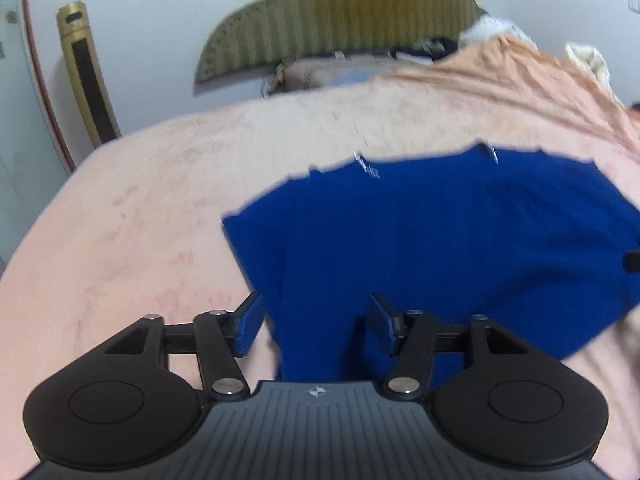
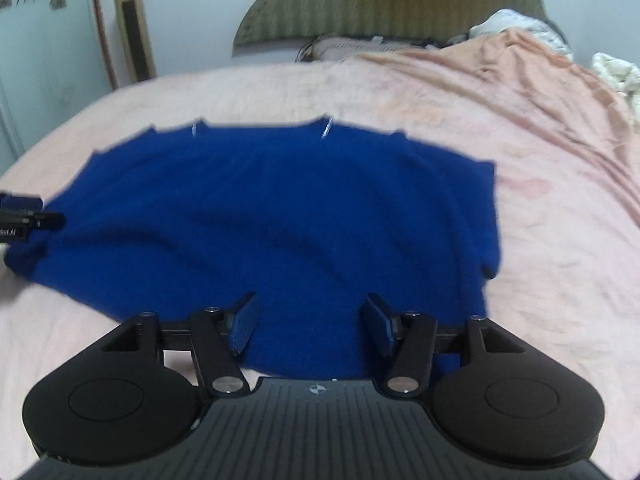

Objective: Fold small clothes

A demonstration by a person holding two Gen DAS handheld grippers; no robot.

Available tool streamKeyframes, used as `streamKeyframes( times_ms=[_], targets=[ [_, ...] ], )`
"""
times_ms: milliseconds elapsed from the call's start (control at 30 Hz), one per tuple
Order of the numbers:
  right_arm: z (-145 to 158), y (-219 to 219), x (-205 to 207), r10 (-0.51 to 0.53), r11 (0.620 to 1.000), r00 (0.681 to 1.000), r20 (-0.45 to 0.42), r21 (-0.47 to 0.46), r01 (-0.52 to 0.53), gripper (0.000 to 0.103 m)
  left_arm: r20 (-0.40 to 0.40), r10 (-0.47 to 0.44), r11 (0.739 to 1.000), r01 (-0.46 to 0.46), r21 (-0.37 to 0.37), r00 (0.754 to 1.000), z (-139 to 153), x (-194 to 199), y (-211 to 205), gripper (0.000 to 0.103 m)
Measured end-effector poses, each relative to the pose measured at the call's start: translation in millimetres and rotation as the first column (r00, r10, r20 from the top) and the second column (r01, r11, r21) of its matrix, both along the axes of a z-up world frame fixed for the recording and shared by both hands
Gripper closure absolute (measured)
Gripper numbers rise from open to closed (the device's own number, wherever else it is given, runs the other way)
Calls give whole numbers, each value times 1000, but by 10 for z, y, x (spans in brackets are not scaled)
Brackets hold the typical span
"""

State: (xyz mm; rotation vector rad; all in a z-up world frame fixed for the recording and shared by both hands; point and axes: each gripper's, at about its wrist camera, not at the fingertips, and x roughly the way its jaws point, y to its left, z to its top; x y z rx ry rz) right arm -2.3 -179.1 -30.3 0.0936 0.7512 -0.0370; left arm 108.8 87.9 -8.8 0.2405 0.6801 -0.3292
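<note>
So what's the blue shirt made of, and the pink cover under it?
The blue shirt looks like soft matte cloth, maybe knit: it sags in gentle folds with no shine, though blur hides the weave. The pink cover looks like fuzzy fleece or plush: dull, slightly mottled, bunching into soft wrinkles toward the far right. That is a guess from looks alone.

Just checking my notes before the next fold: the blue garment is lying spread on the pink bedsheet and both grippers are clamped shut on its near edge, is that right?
Not quite. The blue garment does lie spread on the pink bedsheet, but each wrist view shows open jaws: the left gripper and the right gripper stand open over its near edge, gripping nothing.
</note>
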Motion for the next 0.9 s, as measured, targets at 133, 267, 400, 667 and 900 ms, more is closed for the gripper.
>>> streamKeyframes(
  times_ms=[133,267,400,667,900],
  targets=[
    [186,253,8,47,999,997,61,-31,-45,32,-3,39,999,-39,12,999,63,210,-23,25],
    [214,761,103,164,980,984,63,-126,-155,27,-55,73,997,-72,12,996,48,521,-12,25],
    [233,1201,94,249,948,965,85,-228,-224,27,-69,106,994,-106,11,992,43,704,31,25],
    [378,1277,233,191,951,977,97,-266,-159,20,-67,152,988,-150,28,986,13,866,6,25],
    [259,1560,82,271,925,959,82,-298,-236,17,-95,158,987,-156,26,983,-55,963,18,25]
  ],
)
